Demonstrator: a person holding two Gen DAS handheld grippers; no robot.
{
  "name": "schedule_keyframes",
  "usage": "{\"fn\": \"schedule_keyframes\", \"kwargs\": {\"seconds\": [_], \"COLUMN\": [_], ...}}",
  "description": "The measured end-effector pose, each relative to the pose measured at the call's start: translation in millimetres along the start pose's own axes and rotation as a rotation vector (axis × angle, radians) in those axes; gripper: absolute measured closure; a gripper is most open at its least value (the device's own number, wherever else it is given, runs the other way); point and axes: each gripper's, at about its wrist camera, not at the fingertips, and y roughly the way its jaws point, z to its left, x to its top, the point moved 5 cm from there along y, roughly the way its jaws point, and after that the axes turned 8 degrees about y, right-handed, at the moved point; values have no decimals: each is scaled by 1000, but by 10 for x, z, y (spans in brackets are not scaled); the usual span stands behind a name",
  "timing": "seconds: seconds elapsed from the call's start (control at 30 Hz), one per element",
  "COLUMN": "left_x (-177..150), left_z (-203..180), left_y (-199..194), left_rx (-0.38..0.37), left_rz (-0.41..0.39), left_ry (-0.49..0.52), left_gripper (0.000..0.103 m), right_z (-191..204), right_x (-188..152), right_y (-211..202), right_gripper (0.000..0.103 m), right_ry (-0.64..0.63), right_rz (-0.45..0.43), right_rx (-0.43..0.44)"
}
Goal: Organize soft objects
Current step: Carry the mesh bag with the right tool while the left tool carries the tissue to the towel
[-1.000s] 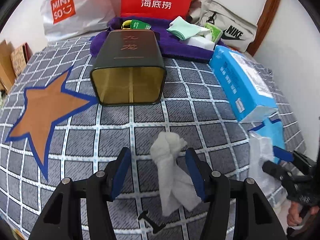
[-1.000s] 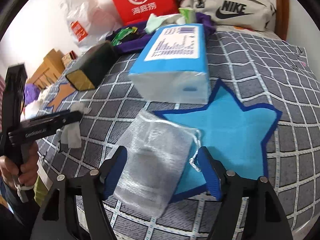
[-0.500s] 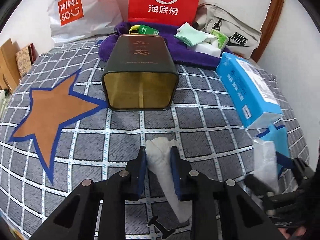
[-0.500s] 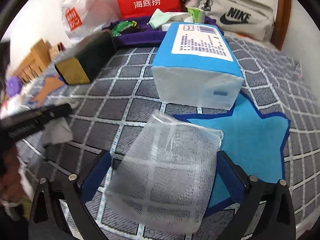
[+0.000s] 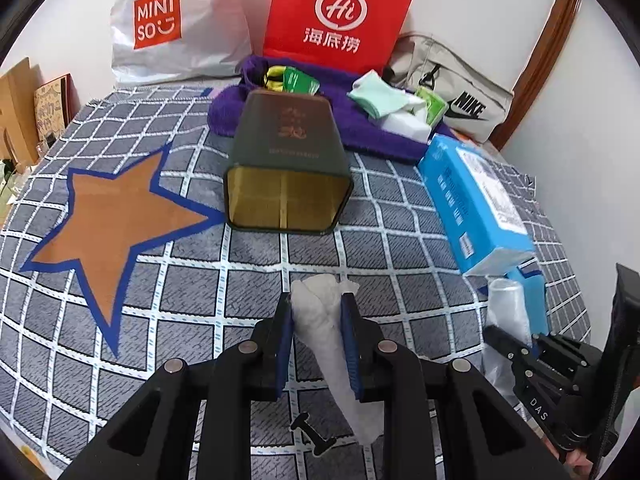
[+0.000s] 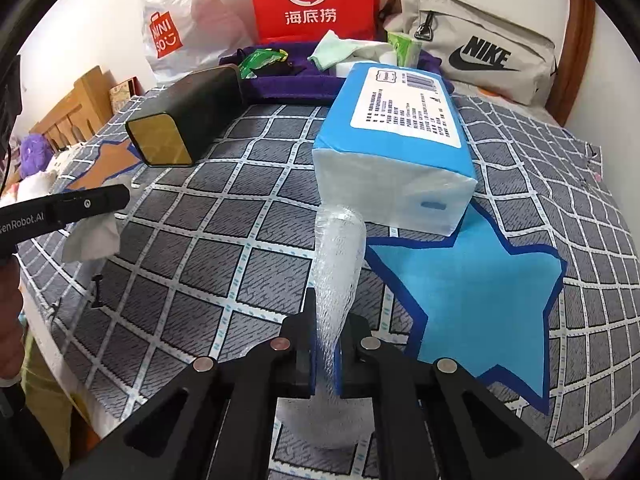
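Between the left tool's (image 5: 316, 312) pads sits a pinched white tissue (image 5: 320, 320); the right tool (image 6: 325, 320) clamps a mesh pouch (image 6: 338, 256).

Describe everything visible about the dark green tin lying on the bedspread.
The tin is a tall rectangular box, dark green outside with faint gold lettering on its upward face, metal by its look. It lies on its side on the checked bedspread, its lidless mouth facing the cameras and showing a gold, empty interior. Its far end reaches the purple towel; its mouth sits beside the orange star's tip. Neither gripper touches it.
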Motion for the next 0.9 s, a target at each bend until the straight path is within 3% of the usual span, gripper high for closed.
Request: {"fn": "schedule_keyframes", "kwargs": {"seconds": [0.9], "left_x": [614], "left_z": [-52], "left_y": [-539], "left_rx": [22], "left_rz": [-92], "left_ry": [-1], "left_gripper": [81], "right_z": [60], "right_x": [788], "right_y": [-711], "right_gripper": [97], "right_ry": [-13], "right_rz": [-149], "right_rx": [25]}}
